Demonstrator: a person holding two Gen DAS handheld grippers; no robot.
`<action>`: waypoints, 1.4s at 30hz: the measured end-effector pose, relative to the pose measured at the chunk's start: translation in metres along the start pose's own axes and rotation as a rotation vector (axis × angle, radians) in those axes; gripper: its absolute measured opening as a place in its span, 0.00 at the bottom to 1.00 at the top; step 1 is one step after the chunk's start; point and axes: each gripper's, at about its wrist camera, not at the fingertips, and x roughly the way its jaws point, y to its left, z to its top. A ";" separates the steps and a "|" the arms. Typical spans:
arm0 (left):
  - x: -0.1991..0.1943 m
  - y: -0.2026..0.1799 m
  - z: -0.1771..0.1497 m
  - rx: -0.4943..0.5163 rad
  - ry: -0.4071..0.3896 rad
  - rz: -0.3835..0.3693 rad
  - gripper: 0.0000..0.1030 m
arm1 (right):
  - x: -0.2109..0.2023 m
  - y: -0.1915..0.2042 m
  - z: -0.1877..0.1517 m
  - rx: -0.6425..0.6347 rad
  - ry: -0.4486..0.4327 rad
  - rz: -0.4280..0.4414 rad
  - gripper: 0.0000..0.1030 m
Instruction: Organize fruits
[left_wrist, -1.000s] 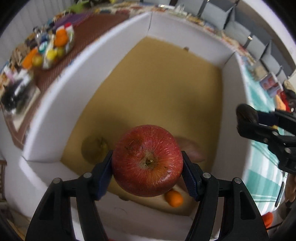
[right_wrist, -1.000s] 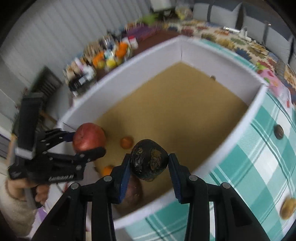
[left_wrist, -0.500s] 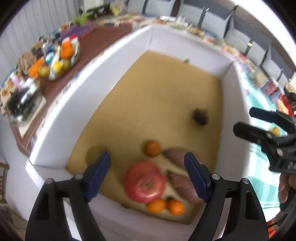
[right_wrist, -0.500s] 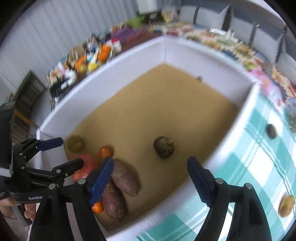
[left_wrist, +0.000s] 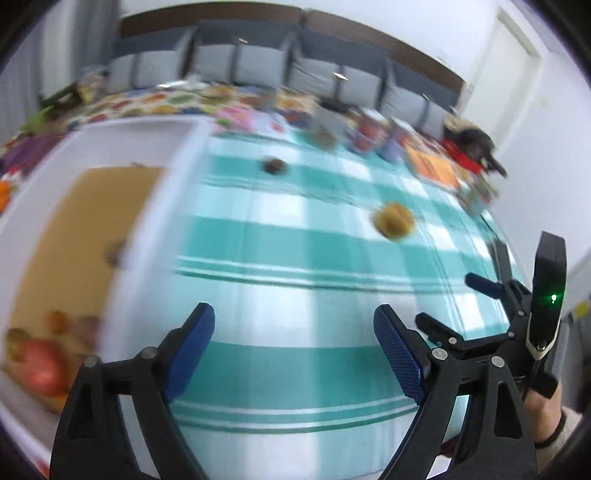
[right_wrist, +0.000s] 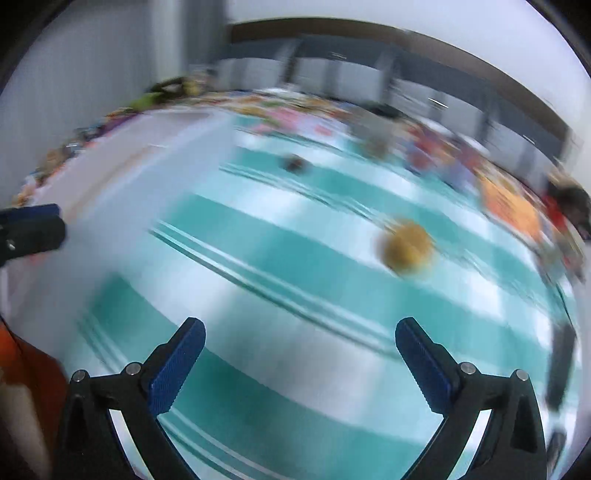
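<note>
Both grippers hung empty above the checked tablecloth (left_wrist: 295, 236).
The left gripper (left_wrist: 293, 354) and right gripper (right_wrist: 300, 363) were opening wide, nothing between their jaws; a yellow fruit (right_wrist: 408, 251) lay ahead.

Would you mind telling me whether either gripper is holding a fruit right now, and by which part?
Nothing is held. The left gripper and the right gripper are both empty and opening above the checked tablecloth.

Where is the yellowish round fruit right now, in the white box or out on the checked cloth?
Out. The yellowish fruit lies on the teal checked cloth, well clear of the white box.
</note>
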 end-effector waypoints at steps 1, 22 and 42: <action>0.013 -0.011 -0.004 0.018 0.010 -0.007 0.87 | 0.003 -0.018 -0.016 0.041 0.008 -0.041 0.99; 0.145 -0.055 -0.038 0.181 0.019 0.125 0.94 | 0.051 -0.094 -0.076 0.267 0.042 -0.098 1.00; 0.147 -0.035 0.019 0.175 0.025 0.062 0.94 | 0.053 -0.093 -0.076 0.267 0.047 -0.097 1.00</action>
